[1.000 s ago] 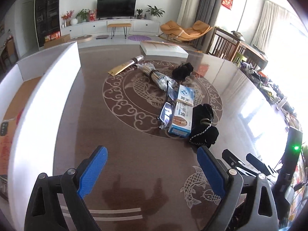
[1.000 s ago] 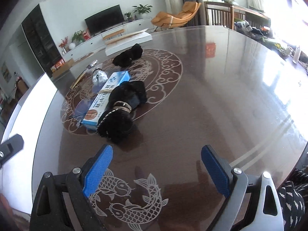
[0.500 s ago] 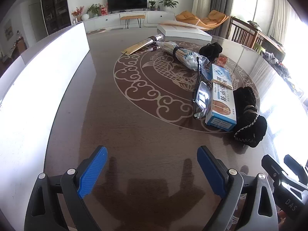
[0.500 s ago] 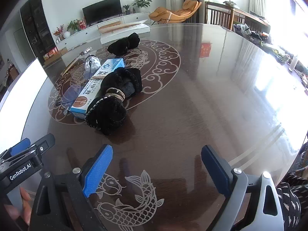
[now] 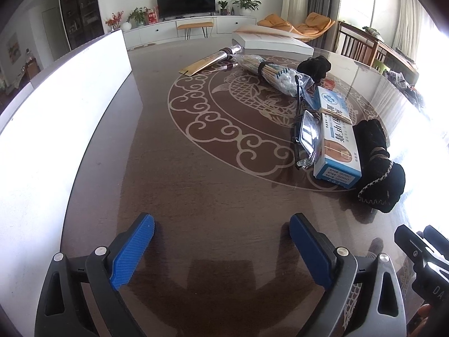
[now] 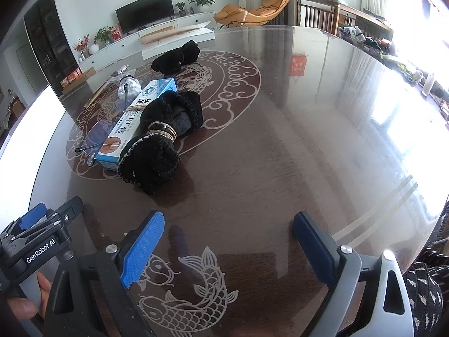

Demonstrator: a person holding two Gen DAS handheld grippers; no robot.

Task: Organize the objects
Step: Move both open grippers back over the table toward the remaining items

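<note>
On the round brown table (image 5: 196, 185) lie a blue-and-white medicine box (image 5: 335, 137), glasses (image 5: 307, 134) beside it, a black knitted bundle tied with a band (image 5: 377, 165), a bagged bundle of sticks (image 5: 273, 73), a gold tube (image 5: 209, 60) and a second black bundle (image 5: 314, 66). In the right wrist view the tied black bundle (image 6: 161, 143) lies against the box (image 6: 134, 118). My left gripper (image 5: 221, 230) is open and empty, short of the objects. My right gripper (image 6: 228, 224) is open and empty, just in front of the black bundle.
A tall white board or box wall (image 5: 56, 106) stands along the table's left edge. A flat white box (image 5: 272, 42) lies at the far side. Chairs and clutter stand beyond the right edge (image 6: 364, 31). The left gripper also shows at the lower left of the right wrist view (image 6: 36, 241).
Both grippers moved forward and lower toward the table. The left view swung right, away from the white wall. The objects look nearer. Both stay open.
</note>
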